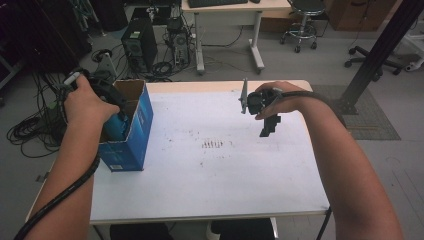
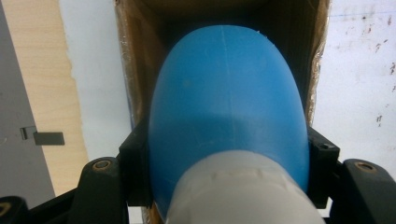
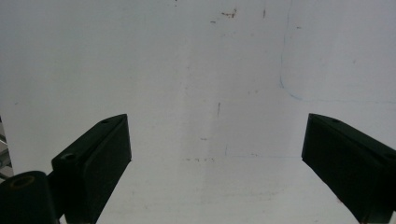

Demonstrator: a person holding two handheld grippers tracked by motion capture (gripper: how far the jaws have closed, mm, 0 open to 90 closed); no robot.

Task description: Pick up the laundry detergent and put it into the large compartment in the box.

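A blue bottle (image 2: pixel 229 93) with a white cap (image 2: pixel 238 191) is clamped between the black jaws of my left gripper (image 2: pixel 229 154). It hangs bottom first in the mouth of an open blue cardboard box (image 1: pixel 142 120) at the table's left edge; the box's brown inner wall (image 2: pixel 135 70) frames it. From above, my left gripper (image 1: pixel 116 120) reaches into the box with the bottle (image 1: pixel 120 127) partly hidden by the hand. Over the white table top (image 1: pixel 210 170), right of centre, my right gripper (image 1: pixel 270 127) points down. Its jaws stand open with nothing between them, my right gripper (image 3: pixel 217 140) showing bare table (image 3: pixel 187 70).
Small dark marks (image 1: pixel 212 145) dot the table's middle. Beyond the far edge are a computer tower (image 1: pixel 139 42), floor cables (image 1: pixel 30 130), a desk (image 1: pixel 230 30) and a stool (image 1: pixel 302 25). A black slanted post (image 1: pixel 380 50) stands at the right.
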